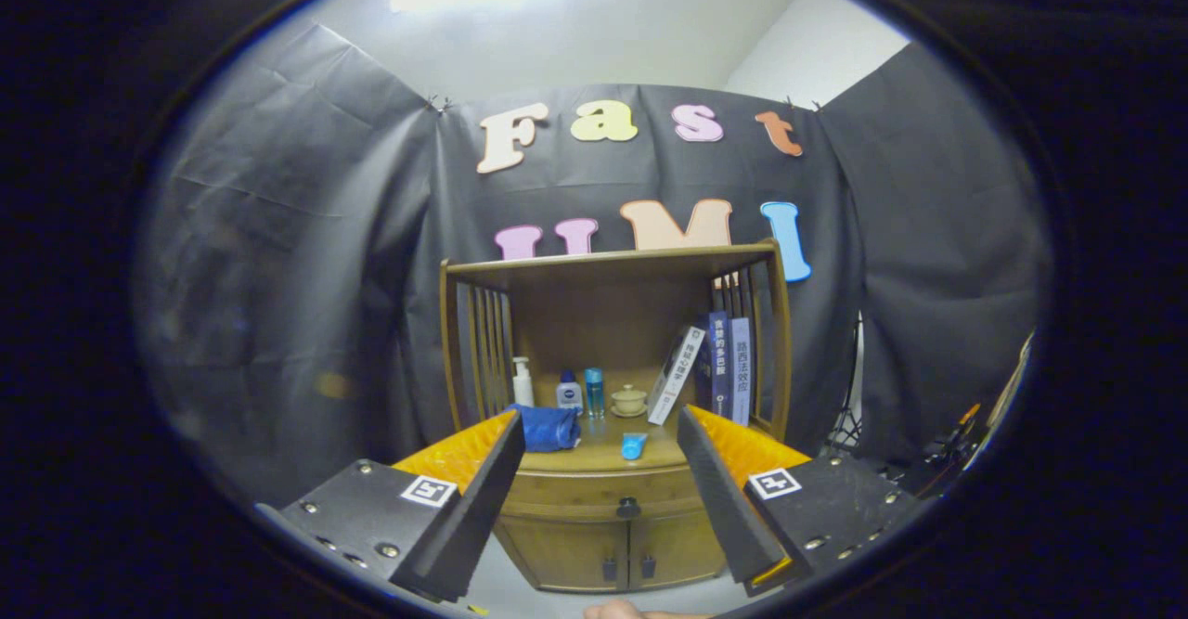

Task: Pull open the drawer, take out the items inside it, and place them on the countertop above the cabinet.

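The gripper's camera is looking forward along its two parted fingers, facing the wooden cabinet head-on from some way back, level with its countertop, taking in shelf, drawer and lower doors.

Drawer interior hidden; blue cloth partly behind tool finger.

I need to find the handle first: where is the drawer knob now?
In the gripper view, the drawer knob sits mid-front on the closed drawer, below the countertop, above the two doors, beyond the open gripper.
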Demonstrator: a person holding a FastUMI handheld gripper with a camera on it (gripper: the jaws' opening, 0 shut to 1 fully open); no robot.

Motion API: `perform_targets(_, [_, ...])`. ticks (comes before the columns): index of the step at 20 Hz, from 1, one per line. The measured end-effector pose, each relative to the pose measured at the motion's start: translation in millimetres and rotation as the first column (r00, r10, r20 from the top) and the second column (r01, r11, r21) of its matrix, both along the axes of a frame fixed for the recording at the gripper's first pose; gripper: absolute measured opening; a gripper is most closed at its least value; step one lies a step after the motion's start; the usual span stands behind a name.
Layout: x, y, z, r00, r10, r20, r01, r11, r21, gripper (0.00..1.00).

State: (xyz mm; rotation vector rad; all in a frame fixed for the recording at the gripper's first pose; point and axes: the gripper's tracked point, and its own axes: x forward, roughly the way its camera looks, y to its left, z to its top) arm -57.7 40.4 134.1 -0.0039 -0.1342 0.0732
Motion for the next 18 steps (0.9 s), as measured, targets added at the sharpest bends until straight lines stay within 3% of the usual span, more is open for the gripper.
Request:
perform_targets(6, [-7,-4,-20,1.0,-0.005,-0.002,0.005,0.998,-0.061,0.99])
perform_targets(18, [0,-9,-41,0.999,-0.001,-0.038,0.0,0.999,-0.033,0.99])
